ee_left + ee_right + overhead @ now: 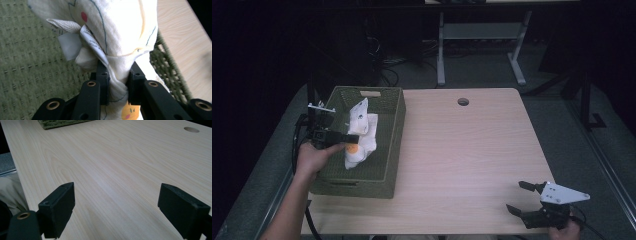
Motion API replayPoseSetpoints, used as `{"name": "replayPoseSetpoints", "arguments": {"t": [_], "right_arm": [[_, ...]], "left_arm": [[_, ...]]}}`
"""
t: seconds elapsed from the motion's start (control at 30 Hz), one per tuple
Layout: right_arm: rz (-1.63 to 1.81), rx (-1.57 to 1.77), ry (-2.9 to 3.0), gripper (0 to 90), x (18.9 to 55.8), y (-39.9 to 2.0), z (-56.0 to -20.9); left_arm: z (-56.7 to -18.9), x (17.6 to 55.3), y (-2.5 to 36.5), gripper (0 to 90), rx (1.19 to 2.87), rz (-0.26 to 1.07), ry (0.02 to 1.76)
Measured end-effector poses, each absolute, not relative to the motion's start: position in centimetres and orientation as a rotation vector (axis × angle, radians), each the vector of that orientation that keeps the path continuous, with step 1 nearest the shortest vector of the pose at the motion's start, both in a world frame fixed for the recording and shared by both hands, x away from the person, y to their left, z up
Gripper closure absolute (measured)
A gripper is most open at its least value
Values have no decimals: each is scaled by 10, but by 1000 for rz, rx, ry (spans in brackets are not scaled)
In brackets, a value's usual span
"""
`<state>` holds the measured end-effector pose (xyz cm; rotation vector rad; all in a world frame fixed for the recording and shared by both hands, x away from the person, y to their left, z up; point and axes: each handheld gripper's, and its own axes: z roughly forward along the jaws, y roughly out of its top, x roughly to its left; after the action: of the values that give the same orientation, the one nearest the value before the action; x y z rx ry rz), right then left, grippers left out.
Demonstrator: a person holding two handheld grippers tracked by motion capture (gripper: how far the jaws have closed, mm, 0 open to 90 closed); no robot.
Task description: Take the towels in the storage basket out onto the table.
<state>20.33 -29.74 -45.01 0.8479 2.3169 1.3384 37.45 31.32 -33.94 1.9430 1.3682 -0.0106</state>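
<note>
The white cloth (pixel 360 134) lies bunched inside the green woven basket (pixel 394 125), which stands at about nine o'clock on the table (pixel 462 160), close to its left edge; the cloth carries thin dark line drawings, a red spot, and an orange-yellow patch near its lower end, and a printed care label (pixel 91 41) sticks out of its folds in my left gripper view; my left tool (pixel 118 86) is clenched on a twisted neck of that cloth, both black jaws pressing the fabric from either side, with the bulk of the cloth rising above them and the basket's woven floor showing at nine o'clock of it; from above, my left tool (pixel 348 137) reaches over the basket's left wall from my left hand (pixel 314 157), its tips at the cloth's middle; the basket's long side runs away from me, a handle slot in its far wall at twelve o'clock; beyond the basket's right wall the pale wood of the table lies bare, with a round cable hole (pixel 463 101) at about twelve o'clock near the far edge; my right tool (pixel 521 196) hovers at about five o'clock of the table, near its front edge and well apart from the basket; its jaws stand wide and released, gripping nothing, with bare wood grain between them in my right gripper view (pixel 117 212); a corner of the basket (pixel 60 123) shows at eleven o'clock there, and the cable hole (pixel 191 129) at one o'clock.
</note>
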Motion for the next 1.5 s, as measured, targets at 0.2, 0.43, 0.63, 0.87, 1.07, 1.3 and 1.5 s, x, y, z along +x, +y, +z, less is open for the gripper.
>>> {"name": "replayPoseSetpoints", "arguments": {"t": [0.2, 0.43, 0.63, 0.87, 1.07, 1.3, 1.5], "right_arm": [[1335, 839, 2321, 138, 204, -295, -451], [1341, 836, 2320, 138, 204, -295, -450], [1340, 834, 2322, 139, 204, -295, -450], [1344, 825, 2320, 138, 204, -296, -450], [1338, 821, 2320, 138, 203, -295, -450], [1346, 829, 2319, 138, 202, -296, -449], [1349, 825, 2316, 138, 202, -296, -449]], "left_arm": [[-334, 373, 316, 757, 1860, -78, 1315], [-330, 373, 318, 757, 1804, -108, 1283], [-326, 374, 315, 757, 1754, -150, 1235], [-322, 374, 313, 757, 1725, -174, 1210], [-317, 373, 309, 757, 1728, -179, 1195], [-314, 374, 300, 757, 1709, -207, 1159], [-311, 377, 289, 758, 1702, -232, 1123]]}}
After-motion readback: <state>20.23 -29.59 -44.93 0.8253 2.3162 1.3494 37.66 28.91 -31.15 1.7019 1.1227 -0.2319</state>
